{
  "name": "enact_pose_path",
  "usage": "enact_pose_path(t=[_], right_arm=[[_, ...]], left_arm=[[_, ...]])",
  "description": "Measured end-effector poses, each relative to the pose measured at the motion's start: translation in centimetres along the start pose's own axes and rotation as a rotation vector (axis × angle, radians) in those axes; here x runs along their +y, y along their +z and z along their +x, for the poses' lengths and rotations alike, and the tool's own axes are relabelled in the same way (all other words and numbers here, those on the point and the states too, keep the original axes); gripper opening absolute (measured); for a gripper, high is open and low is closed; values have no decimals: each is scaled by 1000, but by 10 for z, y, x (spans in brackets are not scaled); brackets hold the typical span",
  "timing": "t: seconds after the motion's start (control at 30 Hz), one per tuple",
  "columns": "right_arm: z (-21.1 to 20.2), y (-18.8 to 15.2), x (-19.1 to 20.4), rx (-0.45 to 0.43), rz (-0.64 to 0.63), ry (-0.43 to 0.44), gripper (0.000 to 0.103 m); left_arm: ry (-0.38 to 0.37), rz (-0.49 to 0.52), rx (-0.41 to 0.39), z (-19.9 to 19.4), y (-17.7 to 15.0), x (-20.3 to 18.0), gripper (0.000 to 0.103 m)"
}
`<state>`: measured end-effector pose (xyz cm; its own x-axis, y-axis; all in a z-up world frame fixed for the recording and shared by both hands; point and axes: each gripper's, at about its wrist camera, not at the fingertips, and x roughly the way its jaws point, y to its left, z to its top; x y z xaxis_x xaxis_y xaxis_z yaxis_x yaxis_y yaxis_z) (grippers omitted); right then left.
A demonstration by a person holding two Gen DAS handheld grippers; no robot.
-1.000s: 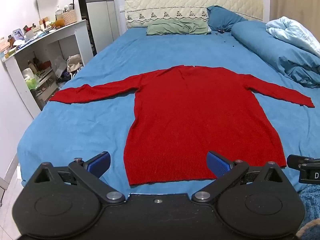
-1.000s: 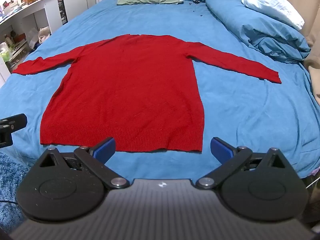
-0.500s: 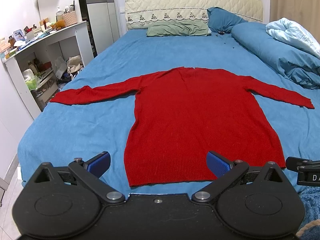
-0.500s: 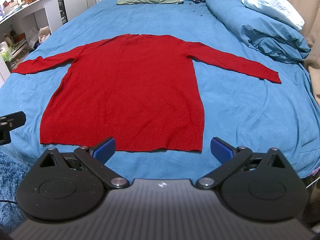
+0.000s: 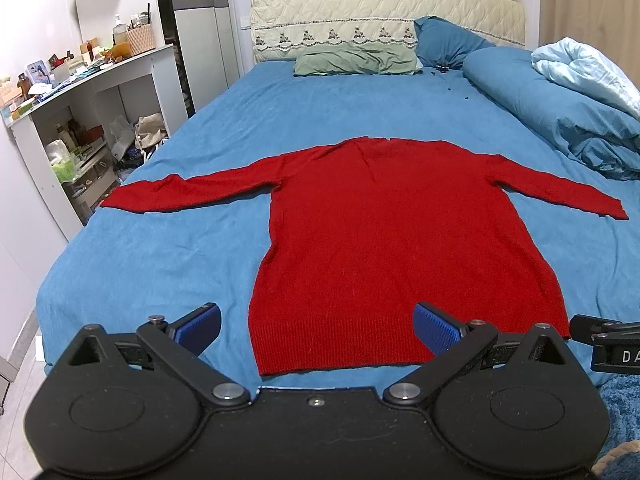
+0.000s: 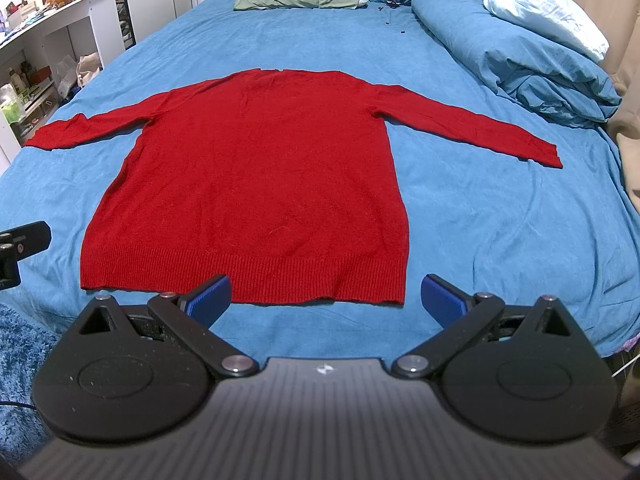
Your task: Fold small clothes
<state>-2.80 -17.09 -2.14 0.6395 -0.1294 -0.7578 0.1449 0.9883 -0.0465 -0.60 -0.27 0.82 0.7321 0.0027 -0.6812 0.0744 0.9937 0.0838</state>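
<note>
The red sweater (image 5: 400,240) lies flat on the blue bed (image 5: 168,248), body toward the foot of the bed, neck toward the headboard, both sleeves stretched out sideways. The ribbed hem (image 6: 248,272) is the edge nearest both claws. No fold is visible, so the task appears to be at its start.

Step in hand, as judged: approach for the 1st fold.
1. Take each sleeve near its cuff: the left sleeve (image 5: 192,192) with the left claw (image 5: 316,330), the right sleeve (image 6: 480,128) with the right claw (image 6: 326,298).
2. Pinch only the knit, not the bed sheet beneath it.
3. Lift low and lay each sleeve across the body, keeping the side seams straight.
4. Avoid dragging; the knit will likely stretch and pull the body out of square.

Claw state:
- Left claw: fingers spread wide, holding nothing. It hangs above the foot of the bed, with the hem's left corner framed between its blue pads (image 5: 200,322); no contact is visible.
- Right claw: fingers spread wide, holding nothing. It sits just short of the hem, toward the sweater's right corner; no contact is visible.
</note>
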Motion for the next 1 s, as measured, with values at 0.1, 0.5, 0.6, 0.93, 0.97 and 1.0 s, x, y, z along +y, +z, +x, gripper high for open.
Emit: enact_pose_path(t=[0.1,0.5,0.6,0.93,0.97,1.0], right_arm=[[1,0,0,-1,-2,-1,103],[-3,1,2,-7,-10,-9,103],[-3,1,2,-7,-11,-8,103],[-3,1,2,-7,-12,-6,103],[-4,1,2,-7,-12,-7,103],[-3,1,2,-7,-11,-6,103]], left_arm=[[1,-1,-3,-1,0,1,103],[-1,-5,-5,-1,0,1,103],[-1,-6,-3,-2,1,2,103],[-4,-10,-1,-1,1,4,103],[-3,-9,-1,-1,1,4,103],[-3,-9,-1,-1,1,4,103]])
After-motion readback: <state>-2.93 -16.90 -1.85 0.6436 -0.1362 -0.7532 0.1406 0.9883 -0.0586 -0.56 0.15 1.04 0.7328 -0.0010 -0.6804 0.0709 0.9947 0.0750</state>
